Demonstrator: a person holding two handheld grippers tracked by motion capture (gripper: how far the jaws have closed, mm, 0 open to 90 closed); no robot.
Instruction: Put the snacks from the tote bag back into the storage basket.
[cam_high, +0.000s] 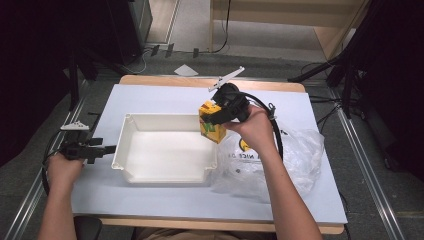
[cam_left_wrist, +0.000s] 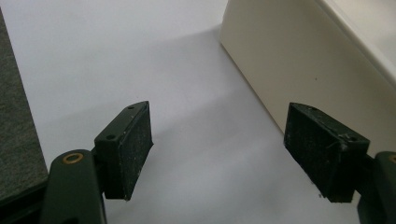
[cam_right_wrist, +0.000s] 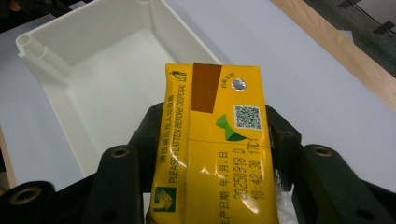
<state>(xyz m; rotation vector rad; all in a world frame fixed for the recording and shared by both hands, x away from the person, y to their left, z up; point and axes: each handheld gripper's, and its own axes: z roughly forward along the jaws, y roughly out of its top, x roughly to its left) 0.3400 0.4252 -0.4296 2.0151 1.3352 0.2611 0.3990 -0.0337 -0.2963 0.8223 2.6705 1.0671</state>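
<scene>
Right gripper (cam_high: 220, 120) clamped on the yellow drink carton (cam_right_wrist: 215, 154), one jaw on each side of it; carton held in the air above the far right corner of the white tray (cam_high: 131, 150). Left gripper (cam_left_wrist: 219, 154) jaws spread with nothing between them, low over the table (cam_high: 165, 97), just beside the tray's left outer wall. Crumpled clear plastic bag (cam_high: 300, 155) lies right of the tray.

Floor: grey carpet (cam_high: 360, 165), cables trailing across it.
Desk: wooden top (cam_high: 200, 81) under a pale sheet (cam_high: 150, 97).
Far furniture: light wooden unit (cam_high: 300, 15).
Sides: dark, black stands (cam_high: 345, 75).
</scene>
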